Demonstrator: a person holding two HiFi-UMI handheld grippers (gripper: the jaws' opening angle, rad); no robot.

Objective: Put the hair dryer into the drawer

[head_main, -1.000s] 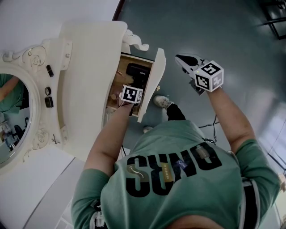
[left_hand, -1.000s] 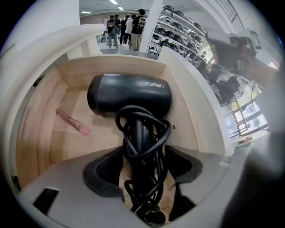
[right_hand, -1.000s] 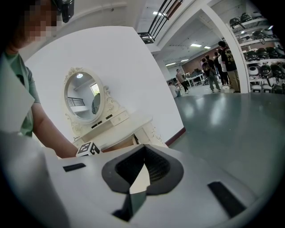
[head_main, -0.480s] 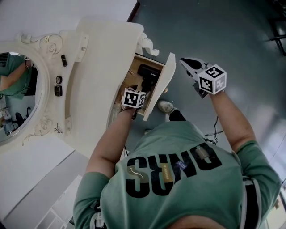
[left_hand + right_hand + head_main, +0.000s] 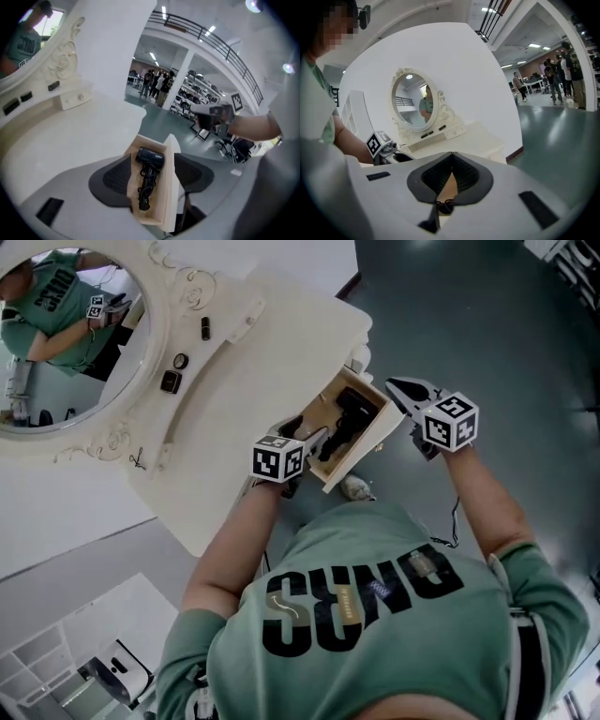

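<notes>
The black hair dryer [image 5: 349, 407] lies inside the open wooden drawer [image 5: 361, 451] of a white vanity table [image 5: 272, 352], its cord bunched behind it. My left gripper [image 5: 305, 434] is open at the drawer's near end, holding nothing. In the left gripper view the hair dryer [image 5: 150, 157] and drawer [image 5: 171, 178] show between the spread jaws of my left gripper [image 5: 152, 171]. My right gripper [image 5: 396, 387] hovers just outside the drawer front. In the right gripper view that gripper [image 5: 451, 159] has its jaws closed together, empty.
An oval mirror [image 5: 66, 343] stands at the table's back, with small dark items [image 5: 180, 360] below its frame. Grey-green floor [image 5: 487, 315] lies to the right of the drawer. A shoe [image 5: 356, 488] shows beneath the drawer front.
The head view has swung, so the vanity now sits higher and turned. The dryer stays in the drawer. My left gripper has drawn back to the drawer's near end; the right one is closer to the front panel.
</notes>
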